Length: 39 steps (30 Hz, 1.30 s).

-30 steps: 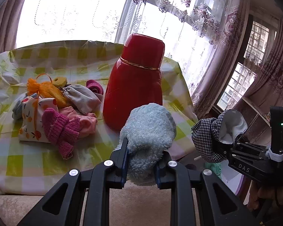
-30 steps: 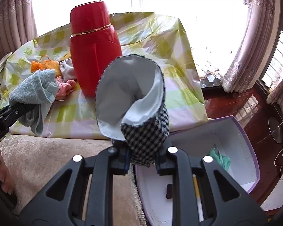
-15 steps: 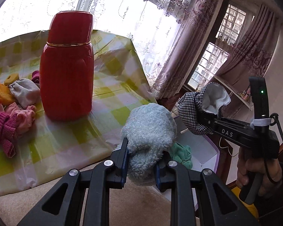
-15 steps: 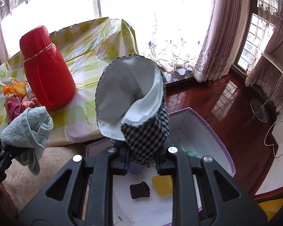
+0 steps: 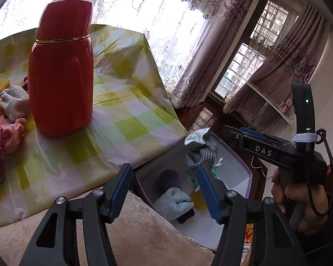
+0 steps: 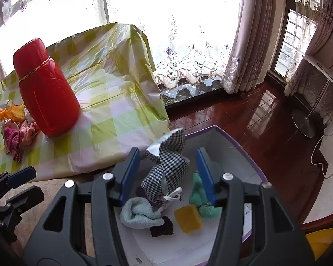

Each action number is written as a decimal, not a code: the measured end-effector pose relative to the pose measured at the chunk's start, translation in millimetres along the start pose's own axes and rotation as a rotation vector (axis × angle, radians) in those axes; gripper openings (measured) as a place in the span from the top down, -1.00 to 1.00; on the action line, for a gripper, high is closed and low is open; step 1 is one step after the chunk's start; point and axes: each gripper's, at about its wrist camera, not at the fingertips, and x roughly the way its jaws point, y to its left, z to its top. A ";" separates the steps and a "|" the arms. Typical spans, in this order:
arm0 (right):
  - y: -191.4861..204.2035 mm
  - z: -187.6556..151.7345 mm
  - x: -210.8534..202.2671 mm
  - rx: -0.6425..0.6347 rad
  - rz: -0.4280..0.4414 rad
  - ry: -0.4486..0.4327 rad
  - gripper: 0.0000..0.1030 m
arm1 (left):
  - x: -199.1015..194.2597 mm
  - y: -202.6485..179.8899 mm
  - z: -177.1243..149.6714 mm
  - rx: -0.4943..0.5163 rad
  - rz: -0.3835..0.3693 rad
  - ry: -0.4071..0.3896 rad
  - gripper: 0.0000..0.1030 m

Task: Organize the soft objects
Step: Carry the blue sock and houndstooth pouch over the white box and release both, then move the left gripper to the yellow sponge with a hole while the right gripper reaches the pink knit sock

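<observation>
My left gripper hangs over the white, purple-rimmed box. Its jaws are opening with nothing between them. The light blue towel lies loose on the box floor below. My right gripper is over the same box, jaws opening. The black-and-white checked pouch stands between the pads, touching neither, its lower end down in the box beside the towel. In the left wrist view the pouch sits just under the right gripper, which a hand holds.
A green cloth, a yellow sponge and a dark cloth also lie in the box. A tall red flask stands on the checked tablecloth, with pink socks and a grey pouch to its left.
Both grippers swung right, from over the table to above the box. Both jaws let go: the towel now lies in the box and the pouch has slipped down out of the right grip.
</observation>
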 end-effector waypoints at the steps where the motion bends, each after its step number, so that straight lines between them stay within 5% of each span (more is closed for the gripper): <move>1: 3.3 -0.8 0.4 -0.007 0.009 0.002 -0.09 | -2.0 2.0 0.2 -0.003 0.008 -0.005 -0.20; 24: 182.8 -3.5 4.5 -0.304 0.303 0.038 -0.10 | -112.2 149.0 -20.6 -0.341 0.294 -0.214 -0.20; 39: 297.9 -8.2 9.7 -0.492 0.446 0.029 -0.29 | -155.4 227.0 -23.6 -0.454 0.403 -0.291 -0.20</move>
